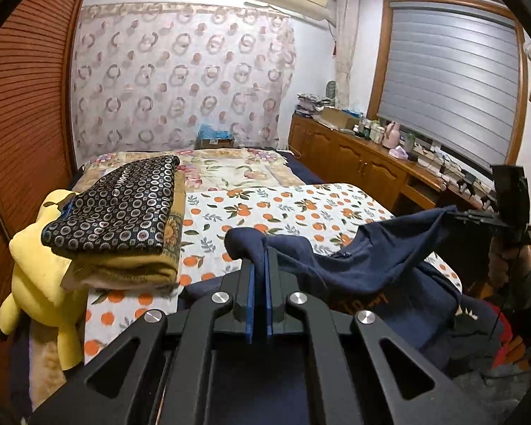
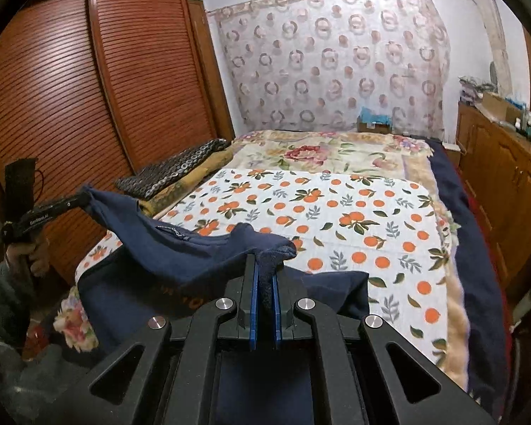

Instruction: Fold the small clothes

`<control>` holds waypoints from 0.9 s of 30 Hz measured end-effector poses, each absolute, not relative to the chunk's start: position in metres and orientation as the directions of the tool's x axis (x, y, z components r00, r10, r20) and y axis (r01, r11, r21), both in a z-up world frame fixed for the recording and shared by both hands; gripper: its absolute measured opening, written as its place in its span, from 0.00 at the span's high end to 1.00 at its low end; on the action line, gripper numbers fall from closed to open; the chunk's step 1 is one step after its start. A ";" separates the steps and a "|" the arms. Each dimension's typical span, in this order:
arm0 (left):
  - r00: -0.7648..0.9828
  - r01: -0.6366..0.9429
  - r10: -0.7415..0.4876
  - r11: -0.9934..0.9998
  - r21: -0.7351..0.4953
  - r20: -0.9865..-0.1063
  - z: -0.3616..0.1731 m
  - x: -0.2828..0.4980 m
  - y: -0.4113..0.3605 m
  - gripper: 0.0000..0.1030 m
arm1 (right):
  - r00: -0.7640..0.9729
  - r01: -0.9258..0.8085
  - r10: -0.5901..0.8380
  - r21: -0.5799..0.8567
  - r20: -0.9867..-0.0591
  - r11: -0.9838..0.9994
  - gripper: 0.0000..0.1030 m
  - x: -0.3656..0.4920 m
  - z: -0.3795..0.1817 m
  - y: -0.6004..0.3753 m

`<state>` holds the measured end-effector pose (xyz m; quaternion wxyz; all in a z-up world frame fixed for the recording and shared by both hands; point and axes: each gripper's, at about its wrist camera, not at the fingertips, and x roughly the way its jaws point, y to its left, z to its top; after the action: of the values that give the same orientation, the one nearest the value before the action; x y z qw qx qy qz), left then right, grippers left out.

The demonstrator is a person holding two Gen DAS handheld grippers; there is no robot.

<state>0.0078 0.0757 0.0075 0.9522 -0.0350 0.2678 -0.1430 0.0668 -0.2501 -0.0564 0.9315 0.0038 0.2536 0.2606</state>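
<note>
A navy blue garment (image 1: pixel 354 265) hangs stretched between my two grippers above the near end of the bed. My left gripper (image 1: pixel 259 251) is shut on one top corner of it. My right gripper (image 2: pixel 265 265) is shut on the other top corner. The garment (image 2: pixel 180 251) sags in the middle and its lower part, with orange print, drapes down toward the bed edge. In the left wrist view the right gripper (image 1: pixel 453 214) shows at the far right. In the right wrist view the left gripper (image 2: pixel 86 196) shows at the far left.
The bed carries an orange-print sheet (image 1: pixel 283 209) over a floral blanket (image 2: pixel 329 152). Folded blankets (image 1: pixel 120 219) and a yellow plush toy (image 1: pixel 42 269) lie along the left side by the wooden wardrobe (image 2: pixel 88 81). A wooden cabinet (image 1: pixel 364 163) with clutter stands right.
</note>
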 end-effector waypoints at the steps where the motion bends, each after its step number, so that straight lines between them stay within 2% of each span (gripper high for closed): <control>1: 0.817 0.258 -0.295 0.955 -0.145 -0.496 0.009 0.002 0.075 0.95 | 0.740 -0.485 0.482 0.124 -0.469 0.866 0.94 0.057 -0.050 -0.250; 8: 0.800 0.263 -0.312 0.950 -0.169 -0.512 0.001 -0.027 0.075 0.95 | 0.744 -0.480 0.442 0.060 -0.502 0.875 0.94 0.015 -0.037 -0.240; 12: 0.766 0.215 -0.298 0.954 -0.209 -0.569 -0.034 -0.028 0.083 0.95 | 0.698 -0.457 0.406 0.069 -0.590 0.887 0.94 0.015 -0.074 -0.239; 15: 0.756 0.196 -0.271 0.962 -0.188 -0.596 -0.053 -0.031 0.079 0.95 | 0.668 -0.440 0.380 0.074 -0.640 0.895 0.94 0.017 -0.099 -0.239; 19: 0.758 0.187 -0.265 0.964 -0.190 -0.596 -0.057 -0.027 0.079 0.94 | 0.656 -0.425 0.371 0.085 -0.657 0.901 0.94 0.023 -0.107 -0.240; 24: 0.788 0.159 -0.228 0.973 -0.170 -0.571 -0.046 -0.022 0.085 0.84 | 0.675 -0.437 0.382 0.075 -0.631 0.896 0.94 0.020 -0.092 -0.239; 26: 0.805 0.143 -0.212 0.976 -0.165 -0.554 -0.039 -0.022 0.090 0.70 | 0.683 -0.450 0.389 0.064 -0.618 0.891 0.91 0.018 -0.085 -0.237; 27: 0.812 0.140 -0.211 0.976 -0.169 -0.544 -0.036 -0.022 0.093 0.67 | 0.689 -0.455 0.393 0.058 -0.609 0.889 0.90 0.016 -0.079 -0.237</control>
<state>-0.0224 0.0935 -0.0356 0.9500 -0.0604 0.2922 -0.0924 0.0157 -0.2368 -0.0794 0.9178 -0.0489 0.3193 0.2309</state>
